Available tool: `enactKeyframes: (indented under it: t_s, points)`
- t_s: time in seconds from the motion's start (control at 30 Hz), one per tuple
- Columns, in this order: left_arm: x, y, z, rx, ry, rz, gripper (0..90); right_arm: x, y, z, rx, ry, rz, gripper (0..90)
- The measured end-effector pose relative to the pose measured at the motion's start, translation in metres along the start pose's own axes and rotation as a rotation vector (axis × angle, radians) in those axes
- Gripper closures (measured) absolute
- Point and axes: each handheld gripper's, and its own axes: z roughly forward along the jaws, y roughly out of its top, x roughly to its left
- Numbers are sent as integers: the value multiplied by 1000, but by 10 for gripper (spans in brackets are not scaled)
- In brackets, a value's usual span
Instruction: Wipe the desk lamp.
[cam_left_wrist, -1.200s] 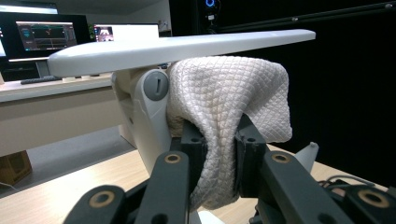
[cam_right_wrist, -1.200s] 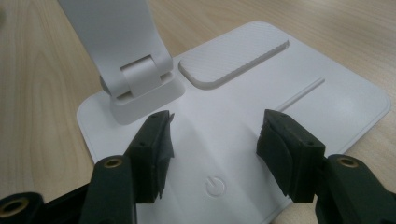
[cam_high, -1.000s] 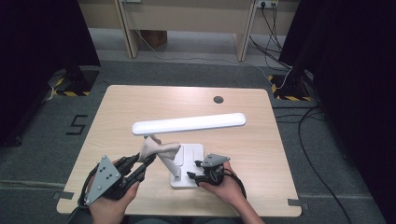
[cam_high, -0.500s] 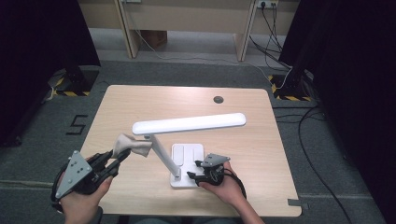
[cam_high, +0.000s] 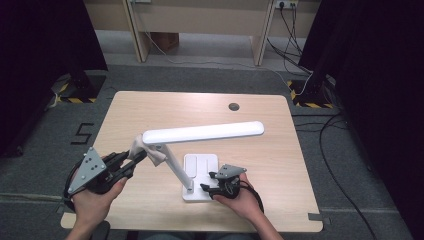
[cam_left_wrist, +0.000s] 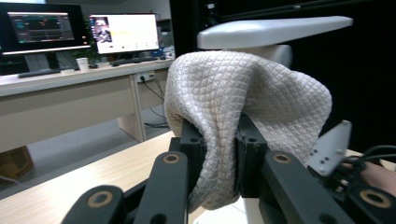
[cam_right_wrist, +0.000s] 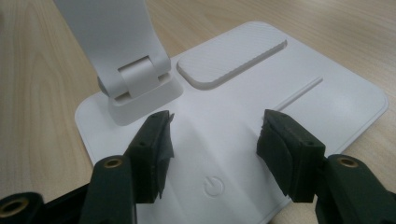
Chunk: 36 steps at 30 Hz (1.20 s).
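Desk lamp (cam_high: 200, 150) on a wooden worktop (cam_high: 280, 150), taken here as the landmark. The person's left hand (cam_high: 92, 200) enters from the near edge, to the left of the lamp's base (cam_high: 202, 170), and angles the left tongs (cam_high: 131, 161) up and toward the lamp's head (cam_high: 202, 133). These tongs are clenched on a pale quilted cloth (cam_high: 147, 152); in the left gripper view the cloth (cam_left_wrist: 243, 116) is pinched between the two black jaws and bulges above them, with the left end of the lamp's head (cam_left_wrist: 275, 30) just above and behind it. Whether the cloth touches the head cannot be told. The right hand (cam_high: 240, 197) rests at the near right corner of the base, palm side toward the worktop, with the right tongs (cam_high: 210, 182) pointing left across the base. In the right gripper view these tongs (cam_right_wrist: 215, 137) are released, jaws wide apart and lying low over the white base (cam_right_wrist: 327, 102), holding nothing; the power symbol (cam_right_wrist: 214, 187) sits between the jaws, and the hinge (cam_right_wrist: 140, 77) of the lamp's stem stands just beyond the left jaw.
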Motion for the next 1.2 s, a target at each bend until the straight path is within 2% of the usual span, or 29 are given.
enactKeyframes:
  t_s: [0.07, 0.13, 0.33, 0.53, 0.57, 0.6, 0.63, 0.67, 0.77, 0.93, 1.2]
  points:
    - [-3, -1, -1, -4, -16, 16, 768, 0, 0, 0, -2, -1, -1, 438]
    - [-5, -1, -1, -1, -23, 10, 766, 0, 0, 0, -3, -1, 0, 438]
    - [-1, 2, 8, 19, -49, -7, 760, 0, 0, 0, -1, -1, -2, 438]
    - [3, 2, 12, 42, -66, 1, 751, 0, 0, 0, -2, 1, 5, 438]
    - [4, 2, 13, 39, -64, 16, 751, 0, 0, 0, -1, 3, 11, 438]
    - [3, 2, 13, 49, -65, 7, 750, 0, 0, 0, -2, 1, 5, 438]
    - [4, 3, 14, 43, -65, 26, 750, 0, 0, 0, -2, 1, 5, 438]
    - [2, 3, 13, 53, -62, 25, 751, 0, 0, 0, -2, 0, 4, 438]
    - [-2, 5, 12, 65, -55, 67, 753, 0, 0, 0, -2, 0, 5, 438]
    - [-6, 2, 11, 84, -53, 78, 754, -1, 0, 0, -3, 0, 7, 437]
    - [-15, -2, 13, 128, -14, 109, 754, -1, 0, 0, -4, -1, 5, 437]
